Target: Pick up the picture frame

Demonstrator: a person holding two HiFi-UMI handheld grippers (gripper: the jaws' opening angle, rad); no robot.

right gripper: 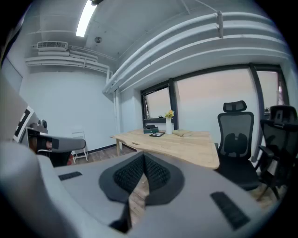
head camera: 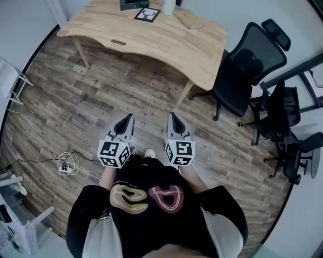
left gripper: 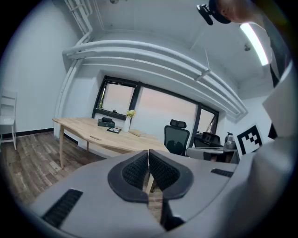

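A small black picture frame (head camera: 147, 14) lies flat near the far edge of the wooden desk (head camera: 166, 45); it also shows small in the left gripper view (left gripper: 113, 130) and the right gripper view (right gripper: 157, 135). My left gripper (head camera: 130, 117) and right gripper (head camera: 171, 116) are held side by side over the floor, well short of the desk, both pointing toward it. Both are shut with nothing between their pads.
A white vase (head camera: 168, 6), a dark box (head camera: 133, 4) and a tan pad (head camera: 187, 18) share the desk's far edge. Black office chairs (head camera: 245, 68) stand at the right. A white power strip with cables (head camera: 65, 166) lies on the floor at the left.
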